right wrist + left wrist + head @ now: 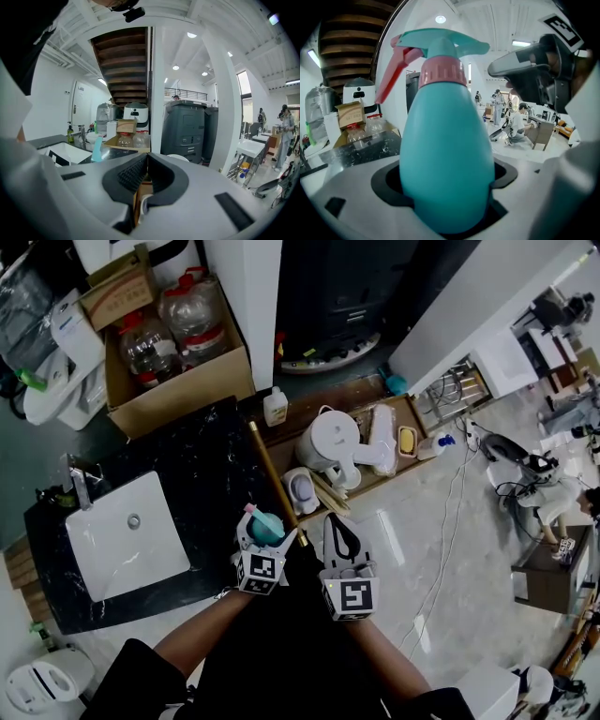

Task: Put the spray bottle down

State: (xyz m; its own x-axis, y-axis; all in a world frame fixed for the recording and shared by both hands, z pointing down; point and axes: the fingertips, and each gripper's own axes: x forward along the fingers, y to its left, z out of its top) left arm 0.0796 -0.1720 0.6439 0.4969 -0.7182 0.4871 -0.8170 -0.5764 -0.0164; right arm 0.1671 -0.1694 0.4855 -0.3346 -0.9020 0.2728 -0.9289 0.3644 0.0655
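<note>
A teal spray bottle (264, 524) with a pink collar and pink trigger stands upright in my left gripper (270, 529), which is shut on its body. It hangs over the right front corner of the black marble counter (202, 474). In the left gripper view the spray bottle (445, 140) fills the middle, and the left gripper (446, 199) clamps its lower part. My right gripper (337, 527) is just to the right of the left one, off the counter's edge, with its jaws shut and nothing between them. In its own view the right gripper (144, 174) shows its black pads pressed together.
A white sink (127, 535) with a faucet (80, 482) is set into the counter's left part. A cardboard box (178, 381) of plastic bottles stands behind it. On the floor to the right a wooden tray (403, 409) holds a white kettle (330, 442); cables trail further right.
</note>
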